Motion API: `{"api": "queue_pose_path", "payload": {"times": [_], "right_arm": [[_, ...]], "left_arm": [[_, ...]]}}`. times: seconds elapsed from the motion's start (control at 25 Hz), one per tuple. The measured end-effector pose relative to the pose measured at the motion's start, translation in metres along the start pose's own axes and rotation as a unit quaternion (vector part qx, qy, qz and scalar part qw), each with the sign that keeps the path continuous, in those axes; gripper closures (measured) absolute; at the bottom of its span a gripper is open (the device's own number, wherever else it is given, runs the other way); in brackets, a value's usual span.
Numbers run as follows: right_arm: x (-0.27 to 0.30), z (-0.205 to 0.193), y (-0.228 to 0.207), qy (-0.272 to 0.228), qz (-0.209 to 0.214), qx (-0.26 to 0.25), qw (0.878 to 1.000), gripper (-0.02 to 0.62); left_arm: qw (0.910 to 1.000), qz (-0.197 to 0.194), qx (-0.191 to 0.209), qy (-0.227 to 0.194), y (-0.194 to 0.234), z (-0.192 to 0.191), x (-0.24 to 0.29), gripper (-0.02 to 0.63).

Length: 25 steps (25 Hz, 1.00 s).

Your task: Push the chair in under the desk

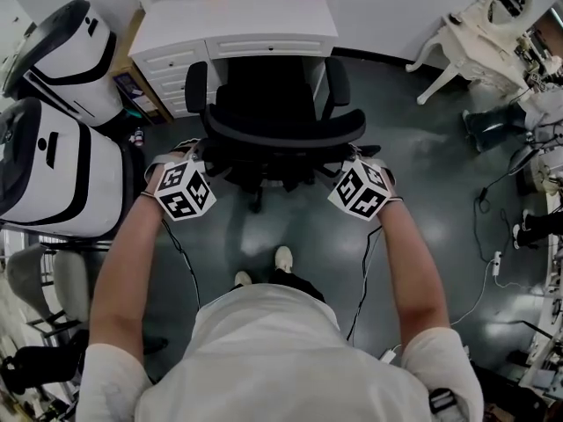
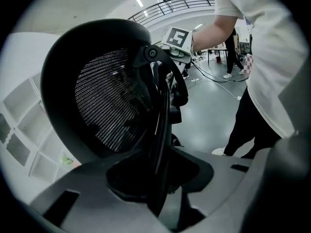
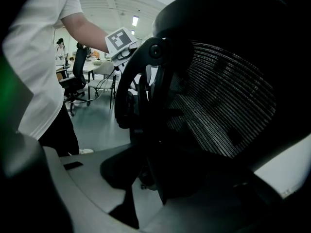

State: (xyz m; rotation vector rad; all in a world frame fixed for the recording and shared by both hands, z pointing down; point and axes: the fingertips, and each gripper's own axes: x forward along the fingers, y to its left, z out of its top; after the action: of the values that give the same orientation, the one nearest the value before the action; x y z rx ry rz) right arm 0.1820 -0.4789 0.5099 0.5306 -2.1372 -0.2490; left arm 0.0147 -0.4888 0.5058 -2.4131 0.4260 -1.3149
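i am clamping the chair point(image 1: 286, 126) back in left gripper point(image 2: 163, 193) and right gripper point(image 3: 146, 188) jaws; it is seemingly sitting only partly under the bench point(image 1: 237, 16).

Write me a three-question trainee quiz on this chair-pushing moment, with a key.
1. True or false: the chair faces the white desk.
2. What sits between the left gripper's fingers? A) an armrest B) the backrest's edge C) a drawer
3. Fill in: in the head view, the right gripper grips the backrest at its ____ end.
Key: 1 true; 2 B; 3 right.
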Motion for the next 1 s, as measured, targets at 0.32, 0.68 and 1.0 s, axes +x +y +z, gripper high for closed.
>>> {"api": "queue_pose_path", "payload": {"times": [0.32,0.68,1.0], "right_arm": [[0.011,-0.004,-0.026,-0.003,0.008,-0.002,1.0,0.463],[0.024,-0.004,-0.048,-0.005,0.007,-0.004,1.0,0.463],[0.035,0.003,-0.063,-0.006,0.003,-0.006,1.0,0.465]], "left_arm": [[1.0,0.006,-0.006,0.005,0.022,-0.001,0.014,0.468],[0.9999,0.007,-0.007,0.004,0.044,-0.006,0.025,0.466],[0.9999,0.001,-0.013,0.007,0.063,-0.015,0.031,0.463]]}}
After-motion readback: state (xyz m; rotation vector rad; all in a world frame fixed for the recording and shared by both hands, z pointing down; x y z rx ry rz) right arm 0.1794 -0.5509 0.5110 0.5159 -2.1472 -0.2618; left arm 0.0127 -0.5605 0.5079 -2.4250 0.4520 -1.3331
